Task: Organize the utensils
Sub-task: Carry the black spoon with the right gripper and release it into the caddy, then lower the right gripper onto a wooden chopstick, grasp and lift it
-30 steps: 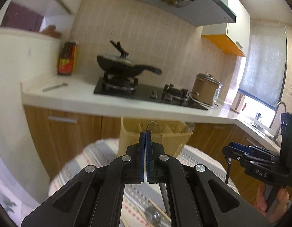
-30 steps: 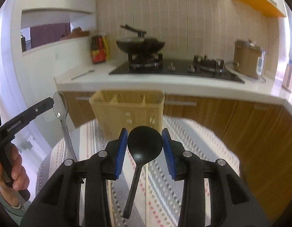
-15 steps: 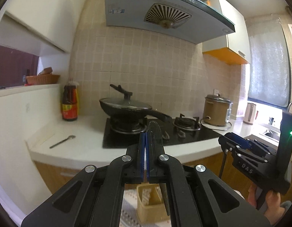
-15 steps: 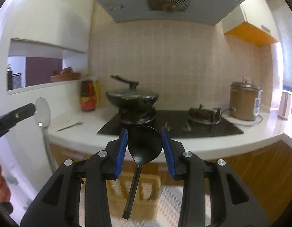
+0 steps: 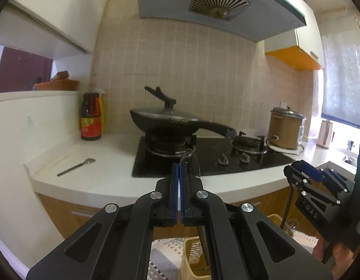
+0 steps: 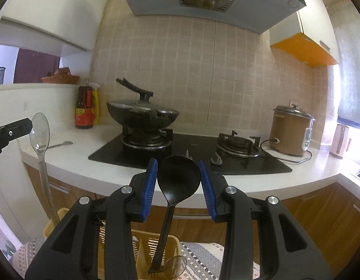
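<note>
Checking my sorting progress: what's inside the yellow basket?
Dividers and a clear rounded spoon bowl show in the yellow basket. The black spoon, gripped by the right tongs, hangs with its handle end over or in it; unclear which. The tongs cover the rest.

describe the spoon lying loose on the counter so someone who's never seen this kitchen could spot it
Find the black hob with the lidded wok, then look left along the white counter. Just in front of the dark sauce bottle a small metal spoon lies flat, alone. Unlike the clear spoon and the black ladle, no gripper holds it.
</note>
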Demonstrator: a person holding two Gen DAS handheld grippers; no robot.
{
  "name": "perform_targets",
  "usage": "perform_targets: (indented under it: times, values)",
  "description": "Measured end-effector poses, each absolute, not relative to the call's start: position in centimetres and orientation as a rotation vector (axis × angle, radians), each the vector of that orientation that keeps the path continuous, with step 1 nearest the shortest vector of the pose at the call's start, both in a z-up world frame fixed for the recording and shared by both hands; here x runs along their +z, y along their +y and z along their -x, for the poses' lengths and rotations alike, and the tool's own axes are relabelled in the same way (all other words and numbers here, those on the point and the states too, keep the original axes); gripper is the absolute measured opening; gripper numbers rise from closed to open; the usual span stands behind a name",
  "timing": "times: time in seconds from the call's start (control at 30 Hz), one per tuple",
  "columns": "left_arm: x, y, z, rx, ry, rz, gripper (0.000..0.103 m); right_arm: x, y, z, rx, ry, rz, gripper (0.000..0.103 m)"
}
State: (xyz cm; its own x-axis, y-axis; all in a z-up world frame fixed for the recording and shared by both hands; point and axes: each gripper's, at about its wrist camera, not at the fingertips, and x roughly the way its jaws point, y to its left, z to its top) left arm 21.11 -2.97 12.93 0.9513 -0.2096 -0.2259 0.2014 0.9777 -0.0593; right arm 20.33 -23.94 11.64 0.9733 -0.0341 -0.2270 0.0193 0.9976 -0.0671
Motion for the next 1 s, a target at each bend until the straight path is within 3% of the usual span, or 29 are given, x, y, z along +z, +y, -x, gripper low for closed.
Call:
perform_targets:
  times: [0.23,0.3,0.37,0.43,0.5,0.67,0.8,1.0]
  values:
    - [11.0,-4.1,-20.9,-0.221,0.259,-0.025,0.0,10.5,-24.4,-19.5,-0.027,0.239,0.074,0.035]
    - [10.9,-4.2,-20.4,-0.243,0.275,-0.032,0.0,10.5,-24.7,-19.0,-0.016,0.241,0.063,0.046]
    - [11.1,-4.2,-19.9,-0.253,0.285,-0.027,0.001,10.7,-25.3,-18.1,-0.007,0.244,0.03,0.046]
    - [11.4,-3.9,-19.0,-0.271,0.293,-0.009,0.007,11.1,-25.9,-17.2,0.007,0.251,0.0,0.049]
    - [11.8,-3.7,-18.2,-0.263,0.292,-0.008,0.027,11.7,-26.4,-16.1,0.016,0.247,-0.019,0.05]
    - [13.6,-3.1,-14.8,-0.271,0.255,0.002,0.03,13.1,-27.0,-13.0,0.031,0.223,-0.034,0.05]
    - [14.7,-3.0,-12.3,-0.269,0.231,-0.007,0.053,13.8,-26.9,-10.5,0.068,0.217,-0.045,0.05]
    - [15.5,-2.8,-8.5,-0.264,0.185,-0.028,0.053,14.3,-26.3,-7.4,0.112,0.206,-0.016,0.05]
